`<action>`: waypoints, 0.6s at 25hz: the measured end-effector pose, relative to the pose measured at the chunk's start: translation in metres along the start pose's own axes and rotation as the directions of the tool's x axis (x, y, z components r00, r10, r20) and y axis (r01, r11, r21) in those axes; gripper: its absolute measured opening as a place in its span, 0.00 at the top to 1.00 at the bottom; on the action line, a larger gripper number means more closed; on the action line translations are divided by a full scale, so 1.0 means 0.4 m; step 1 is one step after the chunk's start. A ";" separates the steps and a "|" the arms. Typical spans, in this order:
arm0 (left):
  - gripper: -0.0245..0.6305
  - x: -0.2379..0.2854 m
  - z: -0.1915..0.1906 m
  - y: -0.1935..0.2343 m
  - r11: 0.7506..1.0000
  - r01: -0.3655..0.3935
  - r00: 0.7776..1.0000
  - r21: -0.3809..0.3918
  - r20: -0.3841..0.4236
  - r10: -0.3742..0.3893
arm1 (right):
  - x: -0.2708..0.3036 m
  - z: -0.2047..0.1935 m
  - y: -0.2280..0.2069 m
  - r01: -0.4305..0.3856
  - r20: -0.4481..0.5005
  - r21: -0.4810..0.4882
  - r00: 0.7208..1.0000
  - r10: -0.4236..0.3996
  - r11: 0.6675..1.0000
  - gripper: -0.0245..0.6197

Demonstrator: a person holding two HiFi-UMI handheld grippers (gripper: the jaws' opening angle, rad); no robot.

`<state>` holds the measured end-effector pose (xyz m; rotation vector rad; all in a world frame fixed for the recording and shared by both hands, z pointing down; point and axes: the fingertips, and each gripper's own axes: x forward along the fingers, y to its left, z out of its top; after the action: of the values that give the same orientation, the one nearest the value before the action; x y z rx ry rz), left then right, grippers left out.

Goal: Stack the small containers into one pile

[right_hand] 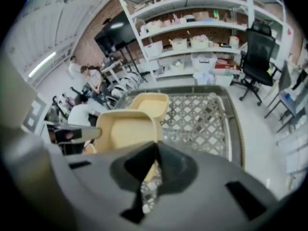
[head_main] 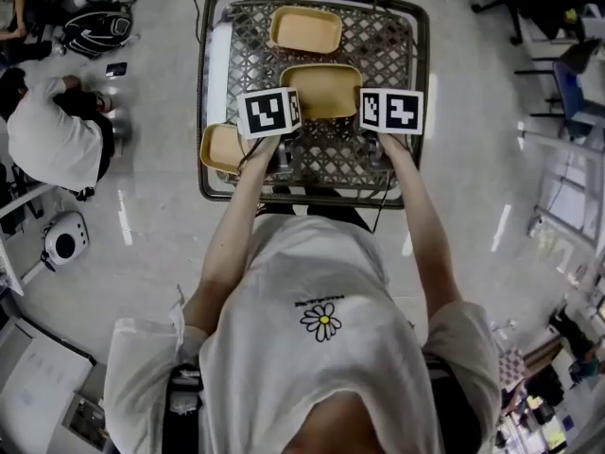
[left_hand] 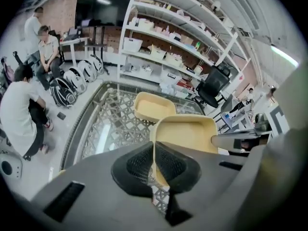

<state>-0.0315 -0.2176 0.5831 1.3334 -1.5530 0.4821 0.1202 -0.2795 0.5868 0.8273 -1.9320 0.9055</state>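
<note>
Stacking looks barely begun: at the left edge of the head view, one beige rectangular plastic container [head_main: 222, 147] sits at the rim of the grey metal lattice counter [head_main: 388, 41]. Just right of it, the left hand-held gripper [left_hand: 154, 158] is clamped on the left wall of a second beige container [head_main: 321, 88] at frame centre. The right hand-held gripper [right_hand: 156, 160] pinches its opposite wall. A third beige container [head_main: 305, 28] lies apart at upper centre. Done well, the carry probably needs both grips level and matched so nothing tips, the container squared over its target, then lowered until it nests before either grip loosens.
</note>
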 end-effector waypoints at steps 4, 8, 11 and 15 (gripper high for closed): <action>0.92 -0.099 0.054 -0.011 0.997 -0.009 0.990 0.081 0.143 -0.003 | -0.099 0.034 0.053 0.032 0.162 -0.002 0.986 -0.031 0.999 0.90; 0.92 -0.220 0.098 -0.040 0.988 -0.005 0.954 0.152 0.296 -0.041 | -0.214 0.069 0.103 0.075 0.332 -0.032 0.941 -0.060 0.997 0.90; 0.92 -0.321 0.131 -0.053 0.979 -0.020 0.913 0.203 0.403 -0.065 | -0.301 0.087 0.155 0.093 0.443 -0.035 0.894 -0.068 0.995 0.90; 0.92 -0.446 0.169 -0.072 0.963 -0.043 0.851 0.265 0.515 -0.104 | -0.412 0.102 0.216 0.135 0.568 -0.030 0.818 -0.094 0.990 0.90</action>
<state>-0.0514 -0.1902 0.3934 1.8067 -1.9576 0.3246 0.1072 -0.2339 0.4022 1.2635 -2.3686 0.5444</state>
